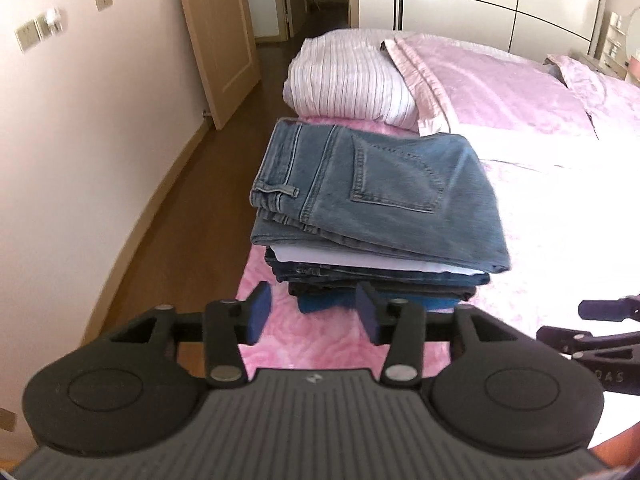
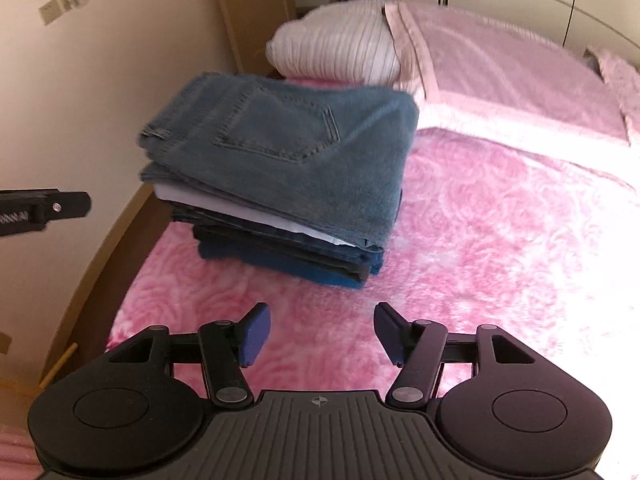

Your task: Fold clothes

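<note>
Faded blue denim tops the scene: a pair of folded light-blue jeans (image 1: 372, 196), back pocket up and waistband toward the wall side, lies flat on top of a stack of folded clothes (image 2: 288, 236) on the bed. Under the jeans come a white folded garment (image 1: 360, 260), then darker navy denim layers, and at the bottom a bright blue folded piece (image 1: 320, 303). The stack sits on a fluffy pink rose-patterned blanket (image 2: 480, 240) close to the bed's left edge, the one that runs along the cream wall (image 1: 100, 140) and the strip of brown wooden floor (image 1: 192, 200). Further along that same edge, just beyond the stack, rests a white pillow with thin dark stripes (image 1: 348, 80), and a pale pink quilted bedspread (image 1: 500, 80) covers the far part of the bed beside it. The left gripper (image 1: 315, 314), black with dark blue pads, hangs above the blanket in front of the stack's near side; its fingers are spread apart with nothing between them, and it touches no garment. The right gripper (image 2: 320, 334), of the same black build with blue pads, hovers over bare pink blanket nearer than the stack and well clear of it, fingers likewise spread wide and empty. Each gripper's edge shows in the other's view, at the side of the frame. A light wooden door (image 1: 224, 40) stands ajar by the wall beyond the bed's far left corner.
</note>
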Available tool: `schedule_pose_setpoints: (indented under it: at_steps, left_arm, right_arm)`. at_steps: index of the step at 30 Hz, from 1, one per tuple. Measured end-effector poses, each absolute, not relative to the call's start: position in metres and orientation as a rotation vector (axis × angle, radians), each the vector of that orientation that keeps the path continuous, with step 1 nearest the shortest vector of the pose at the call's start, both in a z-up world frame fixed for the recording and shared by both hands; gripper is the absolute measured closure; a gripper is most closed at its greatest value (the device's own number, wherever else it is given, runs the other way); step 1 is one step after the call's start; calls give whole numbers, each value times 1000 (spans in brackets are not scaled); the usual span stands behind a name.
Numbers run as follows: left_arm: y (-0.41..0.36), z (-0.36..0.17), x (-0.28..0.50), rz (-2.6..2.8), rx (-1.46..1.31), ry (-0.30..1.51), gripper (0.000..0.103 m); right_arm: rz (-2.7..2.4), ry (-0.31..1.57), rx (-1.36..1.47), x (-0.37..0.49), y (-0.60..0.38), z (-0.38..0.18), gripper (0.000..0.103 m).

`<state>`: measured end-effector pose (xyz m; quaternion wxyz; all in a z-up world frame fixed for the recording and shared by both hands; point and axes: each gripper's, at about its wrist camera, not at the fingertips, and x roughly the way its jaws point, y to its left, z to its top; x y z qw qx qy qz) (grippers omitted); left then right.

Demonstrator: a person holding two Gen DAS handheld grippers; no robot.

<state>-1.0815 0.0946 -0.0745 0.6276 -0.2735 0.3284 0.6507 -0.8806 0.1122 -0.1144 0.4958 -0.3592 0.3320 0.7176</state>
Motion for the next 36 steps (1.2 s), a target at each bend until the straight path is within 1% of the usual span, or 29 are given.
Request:
schedule_pose_setpoints:
  at_steps: [3, 5, 7, 12, 14, 19, 24, 28, 36]
  left_arm:
    - [71, -64, -1069, 1494, -621, 739, 50]
    - [56, -59, -1061, 1500, -613, 727, 42]
    - [37, -57, -1053, 1502, -607, 719, 39]
    - [-7, -63, -1040, 1531, -574, 760, 37]
    - [-25, -64, -1037, 1547, -549, 772, 32]
    - [-60, -62, -1038, 1515, -592, 754, 32]
    - [-81, -56, -1039, 1500, -618, 739, 32]
    - [-88, -50, -1043, 1491, -604, 733, 32]
    - [-78, -50, -1063, 1458, -621, 741, 32]
  right_arm:
    - [1722, 810, -847, -874, 89, -97, 41]
    - [1720, 800, -840, -871, 72, -90, 41]
    - [1721, 778, -837, -868, 52, -86, 41]
    - [1700, 765, -825, -861, 11, -90, 41]
    - [1690, 770, -815, -859, -6, -91, 41]
    - [1652, 764, -785, -856, -43, -91, 41]
    - [1650, 801, -777, -861, -67, -88, 41]
    - [1641, 831, -770, -868, -76, -83, 41]
    - [1599, 902, -749, -889, -71, -86, 41]
